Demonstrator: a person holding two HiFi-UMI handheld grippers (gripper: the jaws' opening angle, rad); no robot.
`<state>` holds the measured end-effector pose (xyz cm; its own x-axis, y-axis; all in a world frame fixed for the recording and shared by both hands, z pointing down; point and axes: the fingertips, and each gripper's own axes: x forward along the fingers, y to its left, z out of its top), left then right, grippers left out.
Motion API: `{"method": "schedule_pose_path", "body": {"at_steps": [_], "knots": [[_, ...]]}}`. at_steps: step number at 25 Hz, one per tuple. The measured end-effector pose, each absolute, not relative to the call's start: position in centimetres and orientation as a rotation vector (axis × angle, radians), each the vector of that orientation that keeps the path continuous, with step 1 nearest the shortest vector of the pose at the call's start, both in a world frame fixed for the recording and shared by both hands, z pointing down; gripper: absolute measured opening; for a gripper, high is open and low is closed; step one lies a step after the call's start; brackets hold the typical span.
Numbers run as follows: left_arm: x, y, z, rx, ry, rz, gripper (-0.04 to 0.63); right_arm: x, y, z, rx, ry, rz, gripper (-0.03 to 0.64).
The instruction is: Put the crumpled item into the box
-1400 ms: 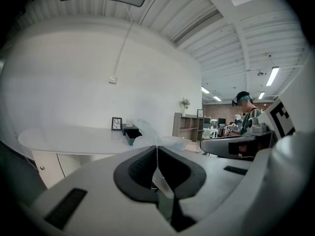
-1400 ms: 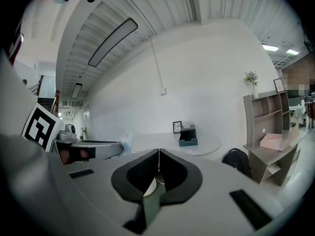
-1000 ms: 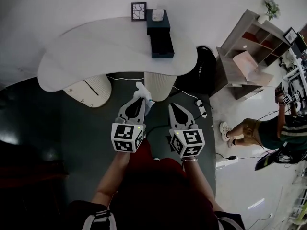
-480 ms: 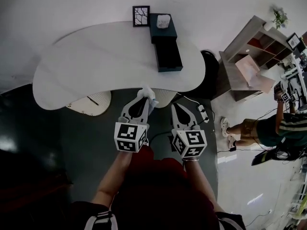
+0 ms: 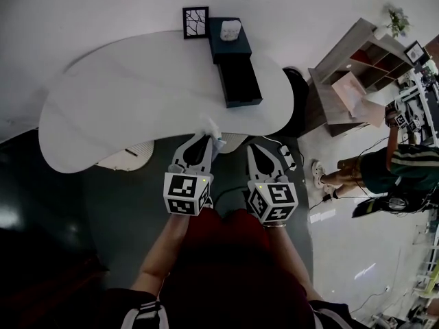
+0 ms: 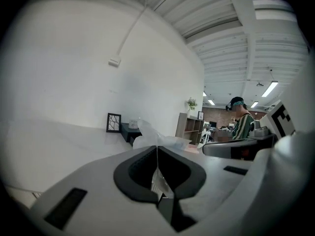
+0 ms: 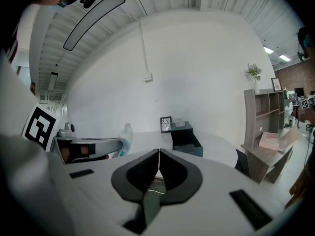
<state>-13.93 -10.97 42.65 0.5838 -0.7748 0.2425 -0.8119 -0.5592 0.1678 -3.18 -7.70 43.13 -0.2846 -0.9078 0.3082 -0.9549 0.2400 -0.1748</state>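
A crumpled white item (image 5: 213,130) sticks out past the tips of my left gripper (image 5: 204,141), which is shut on it right at the near edge of the white table (image 5: 137,94). In the left gripper view the crumpled item (image 6: 158,138) bulges above the closed jaws. The open dark box (image 5: 240,81) lies on the table's far right part, ahead of both grippers, and the same box (image 7: 186,140) shows in the right gripper view. My right gripper (image 5: 255,150) is beside the left one, shut and empty, over the floor.
A dark tissue box (image 5: 230,35) and a small picture frame (image 5: 195,22) stand behind the open box. A wooden shelf unit (image 5: 350,74) and a person (image 5: 384,173) are at the right. A power strip (image 5: 288,156) with cables lies on the floor by the table leg.
Both grippers have come forward to the table's near edge, the left one still holding the crumpled item. The table and box now sit lower and closer in the head view.
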Motion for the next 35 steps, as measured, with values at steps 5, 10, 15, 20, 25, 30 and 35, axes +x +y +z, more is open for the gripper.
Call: {"method": "schedule_pose_path", "body": {"at_steps": [5, 10, 15, 20, 25, 30, 35], "knots": [[-13.5, -11.9, 42.8, 2.560, -1.292, 0.209, 0.031, -2.4, -8.2, 43.3, 1.822, -2.335, 0.513, 0.015], [-12.2, -13.3, 42.6, 2.581, -1.280, 0.219, 0.031, -1.3, -9.4, 43.5, 1.845, -2.336, 0.522, 0.015], [-10.4, -15.2, 42.0, 2.604, -1.273, 0.249, 0.031, -0.2, -11.4, 43.0, 1.863, -2.364, 0.528, 0.015], [-8.5, -18.0, 42.3, 2.607, -1.277, 0.282, 0.031, 1.4, -14.1, 43.4, 1.858, -2.383, 0.541, 0.015], [-6.1, -21.1, 43.0, 2.594, -1.277, 0.322, 0.031, 3.6, -16.7, 43.6, 1.851, -2.394, 0.565, 0.015], [-3.5, -24.6, 43.3, 2.586, -1.289, 0.352, 0.031, 5.5, -19.3, 43.8, 1.821, -2.406, 0.575, 0.015], [-1.8, -27.3, 44.1, 2.570, -1.304, 0.402, 0.031, 7.0, -21.2, 44.4, 1.800, -2.413, 0.603, 0.015]]}}
